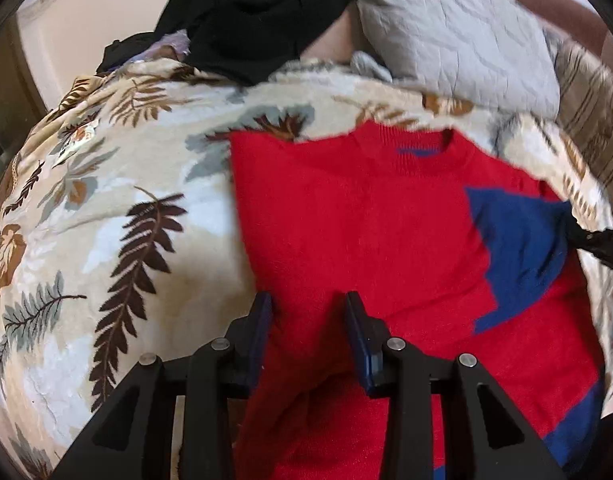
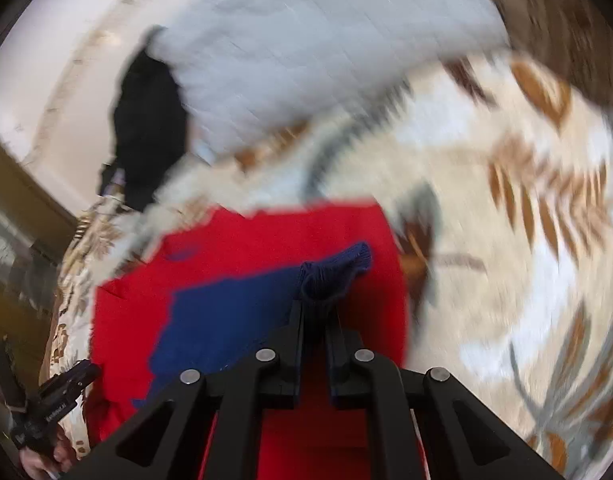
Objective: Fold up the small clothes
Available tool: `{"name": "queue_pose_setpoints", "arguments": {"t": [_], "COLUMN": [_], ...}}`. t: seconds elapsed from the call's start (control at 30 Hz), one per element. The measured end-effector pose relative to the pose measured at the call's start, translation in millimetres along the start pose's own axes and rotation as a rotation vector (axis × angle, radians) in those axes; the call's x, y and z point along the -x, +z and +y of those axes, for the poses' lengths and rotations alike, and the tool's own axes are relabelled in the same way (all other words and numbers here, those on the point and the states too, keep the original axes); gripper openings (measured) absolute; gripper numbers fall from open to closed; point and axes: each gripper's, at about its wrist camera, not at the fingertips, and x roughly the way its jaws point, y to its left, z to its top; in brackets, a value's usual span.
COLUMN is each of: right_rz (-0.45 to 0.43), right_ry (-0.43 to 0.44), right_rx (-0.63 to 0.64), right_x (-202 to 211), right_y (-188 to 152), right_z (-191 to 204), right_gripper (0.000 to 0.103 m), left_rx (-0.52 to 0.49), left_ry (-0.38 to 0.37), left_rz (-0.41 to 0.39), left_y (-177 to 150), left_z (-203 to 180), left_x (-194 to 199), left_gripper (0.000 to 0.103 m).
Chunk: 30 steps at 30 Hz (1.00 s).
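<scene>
- Left wrist view: a red sweater [image 1: 346, 232] lies spread on a leaf-printed blanket [image 1: 118, 184], its neckline toward the top of the picture and a blue label showing inside the collar
- A blue sleeve [image 1: 518, 248] is folded across the sweater's right side, over the red body
- The left gripper [image 1: 308, 300] hangs over the lower left part of the sweater with its jaws partly apart; red fabric shows in the gap between the blue pads, but whether they touch the cloth cannot be told
- At the right edge, the dark tip of the right gripper [image 1: 598, 240] meets the end of the blue sleeve
- Beyond the blanket lie a grey quilted pillow [image 1: 458, 28] and a heap of black clothing [image 1: 250, 12]; a bare forearm [image 1: 562, 12] crosses the upper right corner
- Right wrist view (blurred): the right gripper [image 2: 314, 304] has its jaws nearly together, pinching the bunched cuff of the blue sleeve [image 2: 334, 272], which bulges out just past the fingertips
- From there the sleeve runs to the left over the red sweater [image 2: 274, 236], which lies on the blanket [image 2: 506, 208]
- In the lower left corner the left gripper [image 2: 62, 388] sits at the sweater's edge, with part of a hand [image 2: 38, 464] below it; its jaws cannot be read here
- The grey pillow [image 2: 306, 52] and black clothing [image 2: 150, 120] lie at the far side
</scene>
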Motion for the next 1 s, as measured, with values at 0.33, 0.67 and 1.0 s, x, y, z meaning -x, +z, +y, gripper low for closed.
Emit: {"name": "queue_pose_setpoints", "arguments": {"t": [0.33, 0.67, 1.0], "right_rz": [-0.115, 0.138, 0.084], "right_ry": [0.020, -0.051, 0.087], "right_rx": [-0.123, 0.123, 0.058], "right_x": [53.8, -16.1, 5.3], "right_y": [9.9, -6.3, 4.6], "right_z": [-43.0, 13.5, 11.5], "right_gripper": [0.029, 0.028, 0.029], "left_rx": [-0.006, -0.027, -0.050], "left_ry": [0.004, 0.017, -0.062], "left_rz": [-0.006, 0.022, -0.113], "left_y": [0.1, -6.7, 4.9], "left_z": [-7.7, -3.4, -11.0], "left_x": [1.9, -2.1, 30.6], "left_gripper": [0.039, 0.039, 0.044]}}
